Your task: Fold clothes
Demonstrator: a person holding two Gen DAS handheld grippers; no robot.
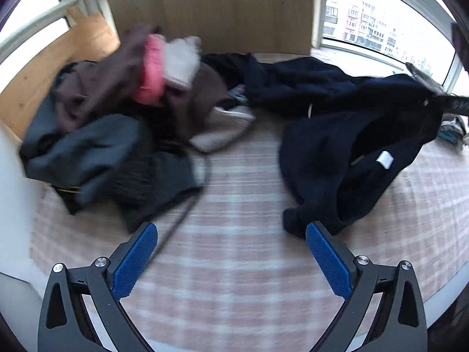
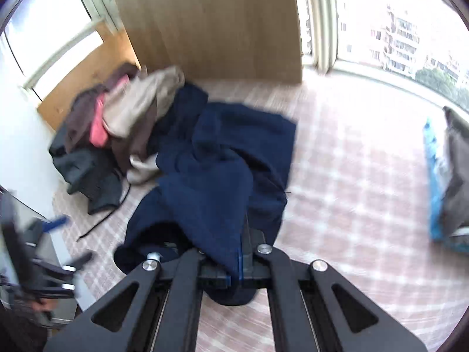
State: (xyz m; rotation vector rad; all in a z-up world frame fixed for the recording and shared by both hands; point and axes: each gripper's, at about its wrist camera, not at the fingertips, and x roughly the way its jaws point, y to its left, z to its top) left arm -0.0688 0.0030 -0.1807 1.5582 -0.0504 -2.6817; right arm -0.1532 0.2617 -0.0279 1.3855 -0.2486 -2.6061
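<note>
Here, navy garment (image 2: 217,161) between right gripper (image 2: 239,252) fingers, no container.

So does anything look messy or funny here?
Yes. The clothes pile is jumbled, not stacked, and the navy garment lies crumpled on the checked bedsheet, pinched in the right tongs.

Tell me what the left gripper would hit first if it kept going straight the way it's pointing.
Likely the bare checked bedsheet: the open left gripper points between the clothes pile and the navy garment. Depth is unclear.
</note>
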